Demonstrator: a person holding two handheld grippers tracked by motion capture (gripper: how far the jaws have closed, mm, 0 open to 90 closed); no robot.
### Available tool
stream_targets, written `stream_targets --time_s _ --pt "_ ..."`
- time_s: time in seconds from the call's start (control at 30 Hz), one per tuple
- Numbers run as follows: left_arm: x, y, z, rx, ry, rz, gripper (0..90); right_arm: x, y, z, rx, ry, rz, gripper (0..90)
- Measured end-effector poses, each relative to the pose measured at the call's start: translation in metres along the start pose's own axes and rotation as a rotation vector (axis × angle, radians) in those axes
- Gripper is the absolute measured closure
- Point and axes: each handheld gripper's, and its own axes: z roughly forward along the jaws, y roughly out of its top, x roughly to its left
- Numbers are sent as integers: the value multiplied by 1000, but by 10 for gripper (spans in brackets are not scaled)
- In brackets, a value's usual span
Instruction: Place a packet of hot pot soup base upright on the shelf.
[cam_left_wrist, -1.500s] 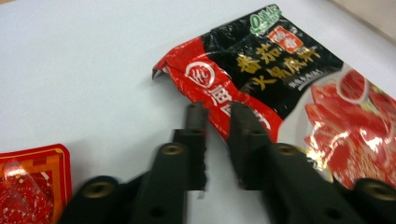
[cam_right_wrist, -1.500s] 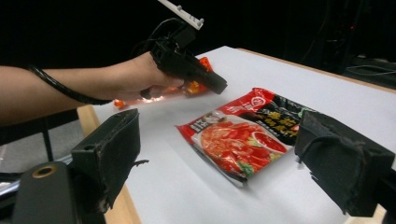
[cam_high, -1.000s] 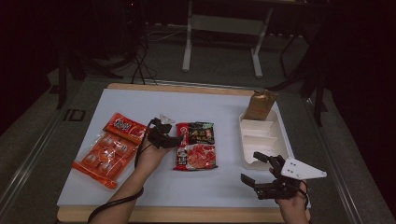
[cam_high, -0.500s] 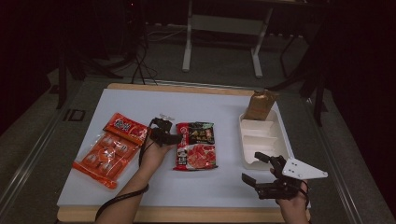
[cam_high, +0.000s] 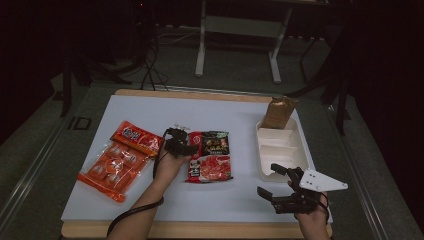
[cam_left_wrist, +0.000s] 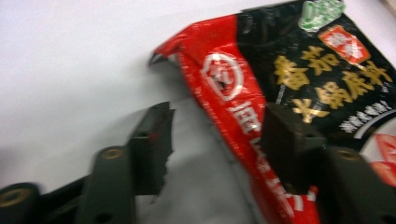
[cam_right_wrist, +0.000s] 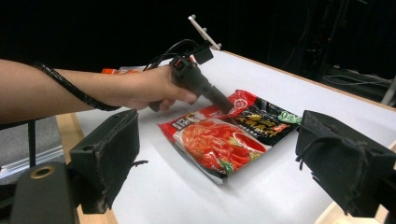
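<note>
The left tool (cam_high: 181, 144) is down at the left edge of the red and black sauce packet (cam_high: 210, 156), which lies flat near the middle of the white tabletop (cam_high: 150, 107). In the left gripper view its jaws have just been closing, one over the packet's printed face and the other on the bare surface beside it, with the lifted red edge of the packet (cam_left_wrist: 280, 93) between them — the pads do not look pressed on it yet, so I'd call the tool apart, not clamped. The packet looks like a soft, glossy foil pouch with a filling inside: light to moderate in weight, floppy, and likely slippery on its face, so I'd guess the flat sealed edge is the place to pinch it, not the plump middle, which would bulge and slide. The right tool (cam_high: 280, 185) hangs near the front right corner with its jaws wide apart and nothing in them, just in front of a white divided tray (cam_high: 272, 160). A brown pouch (cam_high: 278, 112) stands at the tray's far end, and an orange snack bag (cam_high: 117, 159) lies to the left of the left hand. The tabletop is smooth and pale with a wooden rim; the room around it is dark, with metal stand legs and cables on the floor beyond.
</note>
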Motion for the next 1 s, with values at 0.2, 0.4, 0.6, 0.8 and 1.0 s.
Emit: stream_targets --time_s 0.2,0.4,0.6,0.8,1.0 --pt "-13 13 7 101 25 17 639 1 0 1 11 6 1 134" --pt "-13 17 8 128 30 14 713 2 0 3 13 14 1 134" --pt "-14 18 7 130 41 -4 801 3 -1 5 22 24 3 135" --pt "-17 13 2 63 52 -7 851 1 0 3 14 25 6 135" --pt "-20 12 -7 11 15 44 869 -1 1 1 3 20 10 136"
